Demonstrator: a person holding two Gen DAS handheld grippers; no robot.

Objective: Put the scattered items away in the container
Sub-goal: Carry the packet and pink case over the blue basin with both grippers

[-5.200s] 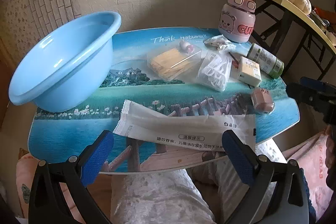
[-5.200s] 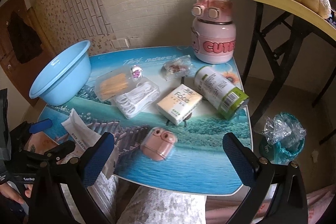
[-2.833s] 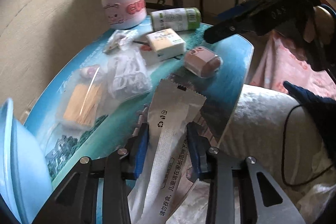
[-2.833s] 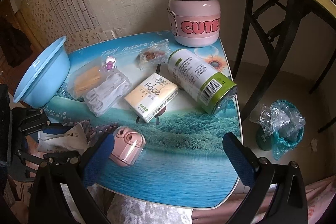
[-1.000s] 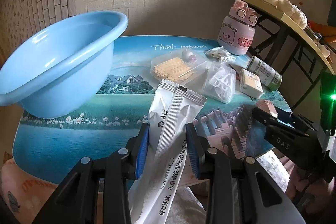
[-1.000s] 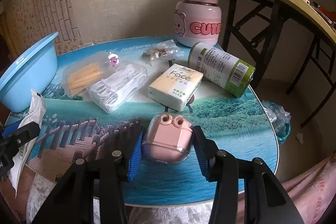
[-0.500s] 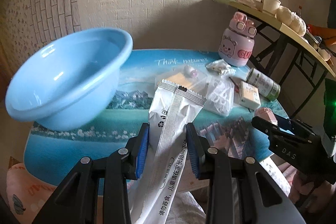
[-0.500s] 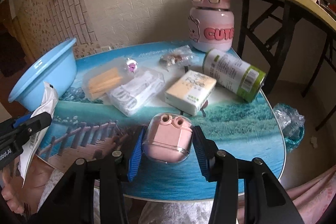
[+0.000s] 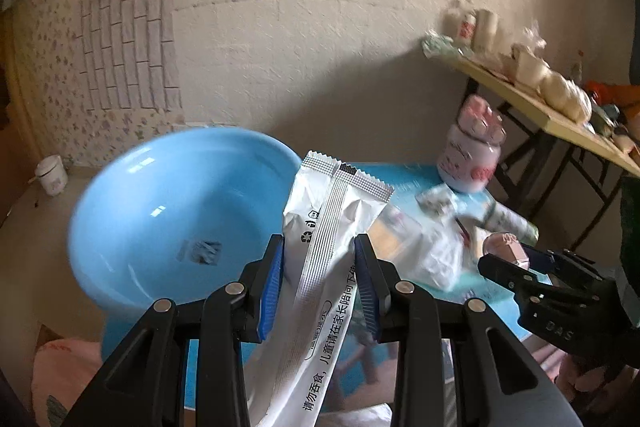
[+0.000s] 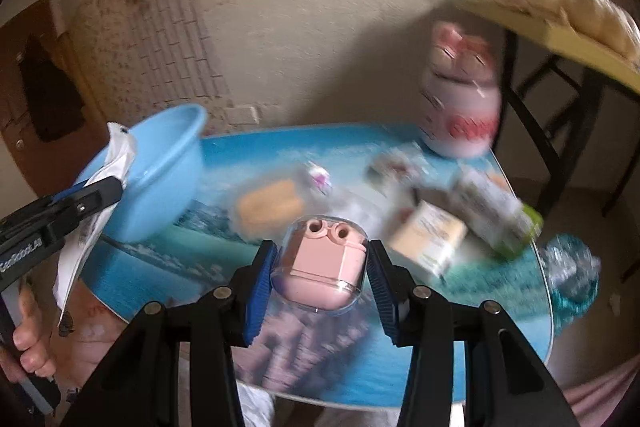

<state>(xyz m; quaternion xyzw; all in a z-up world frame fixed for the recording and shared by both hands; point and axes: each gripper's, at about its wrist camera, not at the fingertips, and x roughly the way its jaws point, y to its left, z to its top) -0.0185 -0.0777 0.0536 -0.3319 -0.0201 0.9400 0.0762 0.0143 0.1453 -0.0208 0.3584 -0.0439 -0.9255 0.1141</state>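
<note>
The white sachet [image 9: 336, 235] is hanging upright between the blue pads of the left gripper [image 9: 319, 269], which is clamped on it a little below its crimped top edge, so that the printed lower part is trailing down past the jaws. It is looking light, thin and floppy, the sort of foil pack that is bending under its own weight and is probably slick on the outside; a grip across its flat middle, as here, seems sounder than one on the crimped edge, and it should drop cleanly once let go. The pink case [image 10: 320, 263], sitting in a clear rounded shell with two small rings on top, is being squeezed side to side by the right gripper [image 10: 319, 281], which is closed on it. That shell is appearing hard and smooth, so it could slide out if the pads loosen, though it is likely sturdy enough to be dropped a short way. Both things are being carried in the air above the table [image 10: 460, 339]. The blue basin [image 9: 168, 215], empty save for a small label on its floor, is lying just ahead of the sachet and to the left. Behind, blurred, a pink bottle [image 10: 460, 107], a green-capped tube [image 10: 496, 215], a yellowish tissue pack [image 10: 428, 235] and clear bags are waiting on the tabletop.
</note>
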